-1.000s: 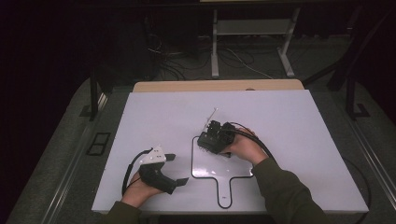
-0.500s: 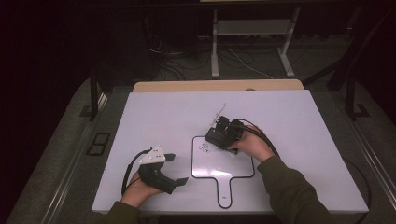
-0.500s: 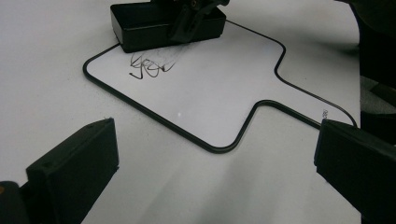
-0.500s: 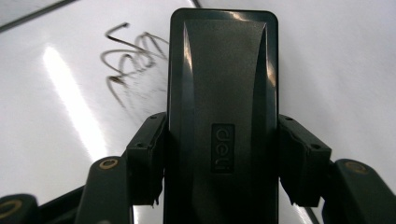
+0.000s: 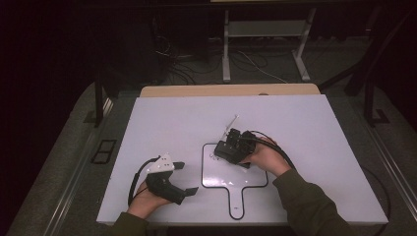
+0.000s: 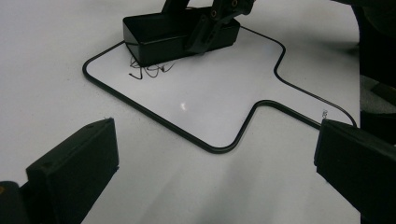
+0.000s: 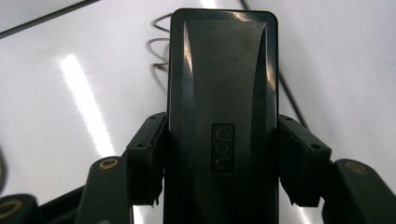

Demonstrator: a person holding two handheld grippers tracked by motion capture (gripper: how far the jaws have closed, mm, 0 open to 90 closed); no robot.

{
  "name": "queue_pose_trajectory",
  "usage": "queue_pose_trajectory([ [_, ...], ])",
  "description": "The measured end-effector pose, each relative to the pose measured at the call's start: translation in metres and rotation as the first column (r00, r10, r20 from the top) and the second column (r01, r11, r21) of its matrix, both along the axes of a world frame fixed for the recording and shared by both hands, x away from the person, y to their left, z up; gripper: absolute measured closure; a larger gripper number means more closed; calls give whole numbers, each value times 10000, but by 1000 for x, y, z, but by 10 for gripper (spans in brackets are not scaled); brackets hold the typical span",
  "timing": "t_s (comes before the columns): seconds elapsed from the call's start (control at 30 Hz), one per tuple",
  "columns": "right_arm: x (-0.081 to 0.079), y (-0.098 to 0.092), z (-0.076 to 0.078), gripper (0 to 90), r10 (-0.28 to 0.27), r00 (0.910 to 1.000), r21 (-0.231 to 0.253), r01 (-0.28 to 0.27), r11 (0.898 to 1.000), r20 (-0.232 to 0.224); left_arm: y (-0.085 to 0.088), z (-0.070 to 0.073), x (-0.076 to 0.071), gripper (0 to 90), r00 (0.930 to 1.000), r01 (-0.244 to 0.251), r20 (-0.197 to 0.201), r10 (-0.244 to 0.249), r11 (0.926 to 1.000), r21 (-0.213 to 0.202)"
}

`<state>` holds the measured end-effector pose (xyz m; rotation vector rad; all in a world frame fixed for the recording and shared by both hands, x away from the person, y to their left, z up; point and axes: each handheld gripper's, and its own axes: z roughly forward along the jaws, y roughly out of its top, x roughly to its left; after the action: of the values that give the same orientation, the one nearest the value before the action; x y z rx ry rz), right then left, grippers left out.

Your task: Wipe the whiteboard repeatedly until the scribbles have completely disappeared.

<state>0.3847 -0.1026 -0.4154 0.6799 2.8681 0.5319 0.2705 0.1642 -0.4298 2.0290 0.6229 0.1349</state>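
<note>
From the high view the right claw [image 5: 230, 150] sits over the upper left part of a small whiteboard [image 5: 236, 174] with a black rim and a handle, which lies flat on the white surface [image 5: 305, 128]. The right gripper view shows what that claw pinches — a black eraser block [image 7: 223, 116] with a raised brand mark on its back, a jaw pressed against each long side. Dark scribbles [image 7: 161, 51] curl out from behind the block's far end. The left gripper view gives the side-on look: the eraser [image 6: 180, 32] rests flat on the board's face, just beside the marker scribbles [image 6: 149, 71] near the board's corner. The left claw [image 5: 184, 178] rests on the surface to the left of the board, apart from it, its jaws spread wide with nothing between them — only bare surface and the board's rim.
</note>
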Motion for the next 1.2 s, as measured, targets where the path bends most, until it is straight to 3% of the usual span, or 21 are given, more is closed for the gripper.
queue_pose_trajectory([
  [0.33, 29, -25, -1, 387, -1299, 9915, 77, 1298, 9915, 47, 0, -1, 1, 0, 10000, -1, -30, 1, 10000, -20],
  [0.63, 20, -8, -1, 387, -667, 9978, 68, 667, 9977, -17, 0, -1, 1, 0, 10000, 28, -14, -28, 10000, 19],
  [0.8, 28, 0, -1, 387, -822, 9965, 131, 824, 9965, -127, 0, -1, 1, 0, 10000, 24, -10, -24, 10000, 23],
  [1.2, 33, 34, 0, 387, -472, 9986, 14, 473, 9989, -233, 0, 1, 0, 0, 10000, 70, 64, -70, 10000, -24],
])
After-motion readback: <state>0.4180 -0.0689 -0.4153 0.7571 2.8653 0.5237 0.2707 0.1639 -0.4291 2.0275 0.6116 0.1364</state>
